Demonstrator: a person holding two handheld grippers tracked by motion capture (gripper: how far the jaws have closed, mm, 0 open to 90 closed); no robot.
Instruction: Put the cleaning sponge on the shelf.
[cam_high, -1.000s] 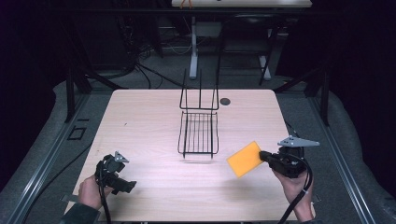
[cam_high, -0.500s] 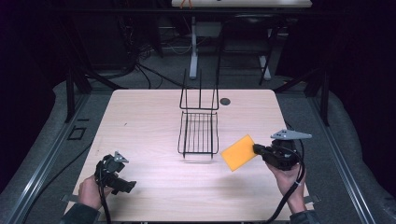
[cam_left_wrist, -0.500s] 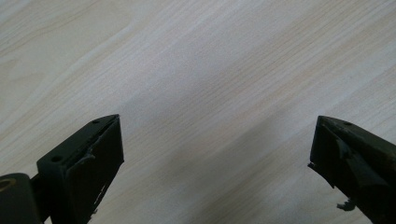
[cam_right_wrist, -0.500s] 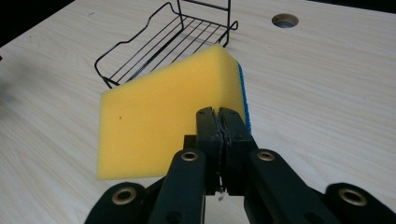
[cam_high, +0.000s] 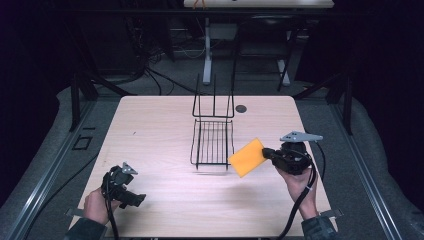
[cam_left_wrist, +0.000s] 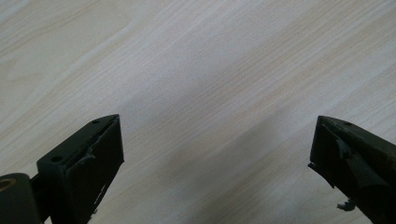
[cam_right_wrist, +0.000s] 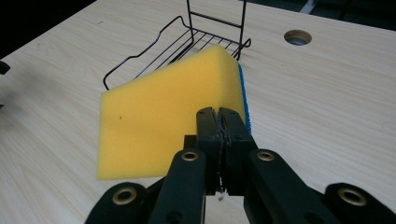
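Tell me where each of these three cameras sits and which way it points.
High view: above the person's side, looking forward and down on the pale wooden table; both hands show.
Left gripper view: on the left gripper, facing bare tabletop between open jaws.
Right gripper view: on the right gripper, shut on the yellow sponge with a blue edge.
Shared: high and right views show the black wire basket.

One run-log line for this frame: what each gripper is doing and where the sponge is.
right gripper: shut on yellow sponge, held above table beside wire rack | left gripper: open, empty, over wooden table | sponge: not yet in rack
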